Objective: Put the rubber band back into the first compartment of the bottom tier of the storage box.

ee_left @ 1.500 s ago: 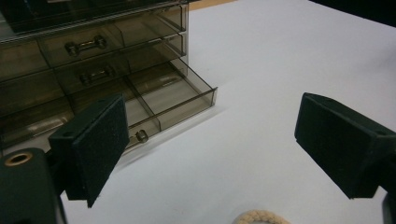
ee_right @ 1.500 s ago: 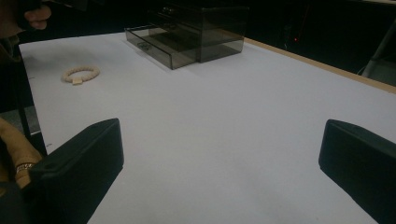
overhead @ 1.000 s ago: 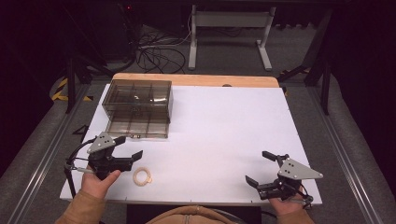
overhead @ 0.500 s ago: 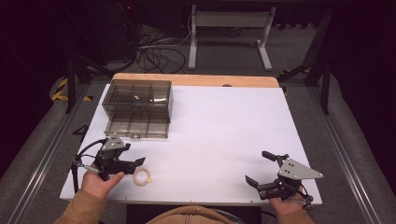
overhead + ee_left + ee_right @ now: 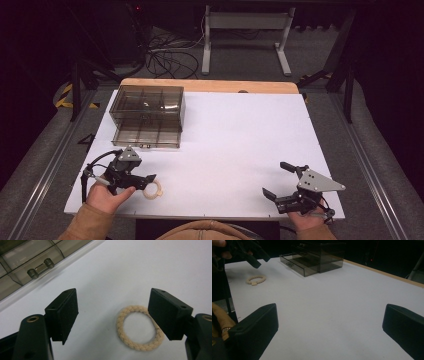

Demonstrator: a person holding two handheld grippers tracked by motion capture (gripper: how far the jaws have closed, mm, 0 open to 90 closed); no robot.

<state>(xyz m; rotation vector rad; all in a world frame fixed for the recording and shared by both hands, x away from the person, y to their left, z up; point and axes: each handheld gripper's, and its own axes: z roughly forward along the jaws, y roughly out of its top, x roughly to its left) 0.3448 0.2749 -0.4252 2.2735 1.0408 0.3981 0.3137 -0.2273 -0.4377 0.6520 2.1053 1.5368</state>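
Observation:
A beige braided ring (image 5: 154,189) lies flat on the white table (image 5: 230,135) near its front left. My left gripper (image 5: 148,181) hovers just over it, tipped downward. In the left gripper view the ring (image 5: 120,323) sits partly under the right-hand pad (image 5: 165,312) of the left gripper (image 5: 112,315). The jaws have just been closing a little but stand wide, and neither pad presses on the ring. My right gripper (image 5: 276,179) rests at the front right, open, with bare table between its jaws (image 5: 329,325). From there the ring (image 5: 255,279) shows far left.
A smoky clear drawer box (image 5: 147,105) stands at the back left, its bottom drawer (image 5: 147,135) pulled out toward me. The drawer's handle (image 5: 40,268) lies just beyond the left gripper. Cables and a metal stand sit on the floor past the table's far edge.
The left gripper has tipped down and edged right over the ring, and its jaws have narrowed slightly. The ring and the right gripper have not moved.

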